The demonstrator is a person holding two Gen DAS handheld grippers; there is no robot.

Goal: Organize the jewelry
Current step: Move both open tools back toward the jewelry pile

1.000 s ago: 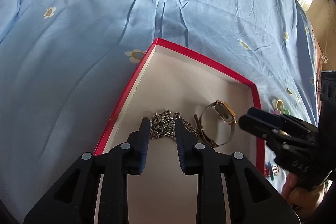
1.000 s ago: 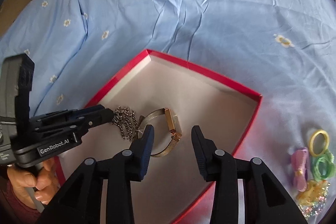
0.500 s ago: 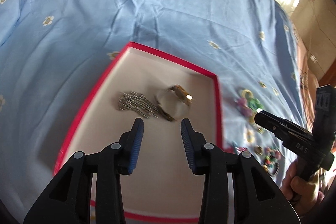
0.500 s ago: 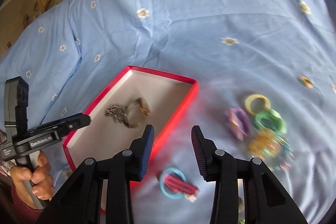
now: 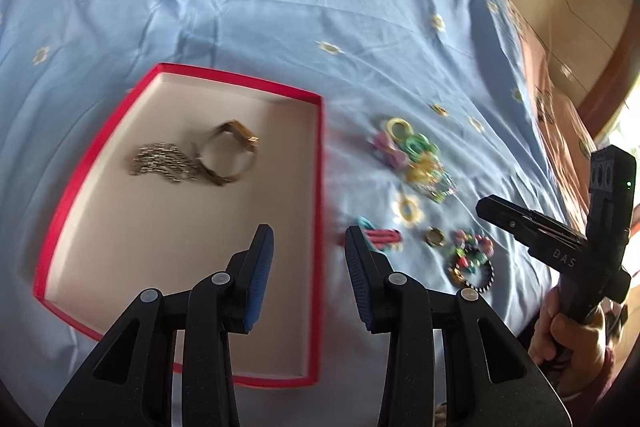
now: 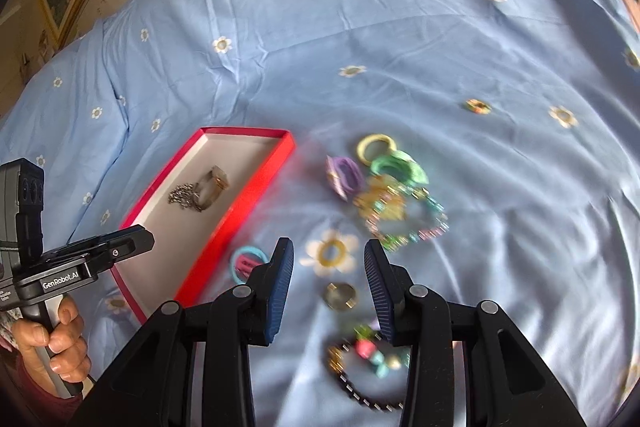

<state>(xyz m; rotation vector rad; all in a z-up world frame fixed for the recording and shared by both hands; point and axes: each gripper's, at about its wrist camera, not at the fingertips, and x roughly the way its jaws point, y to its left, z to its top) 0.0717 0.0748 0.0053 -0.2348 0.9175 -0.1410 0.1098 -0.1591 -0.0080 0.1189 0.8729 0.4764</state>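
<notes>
The chain (image 5: pixel 160 163) and the gold watch (image 5: pixel 230 157) lie side by side, touching, in the far part of the red box (image 5: pixel 318 227), which sits on the blue flowered bedsheet (image 5: pixel 280 7). A second ago my left gripper (image 5: pixel 308 267) had its tips at the chain inside the box and my right gripper (image 6: pixel 328 283) hung over the watch. Both have pulled back since, and the loose pile on the sheet has come into view. I read that as two pieces put away and the next pick starting.

The chain is bunched into a short heap whose long axis runs across the box, toward the watch. The watch rests on its side, its strap a closed loop and its gold case on the far right of that loop. The box's long sides run away from me in the left view.

My left jaws stand apart with nothing between them, over the box's near right edge. My right jaws are also apart and empty, above a small gold ring (image 6: pixel 340 295) on the sheet. Nearer me lies a beaded bracelet (image 6: pixel 368 367); left of the ring, by the box wall, a blue and pink hair tie (image 6: pixel 246 263). Farther off is a cluster of coloured hair ties and beads (image 6: pixel 384 187).

The ring looks the likeliest next pick for my right gripper.
</notes>
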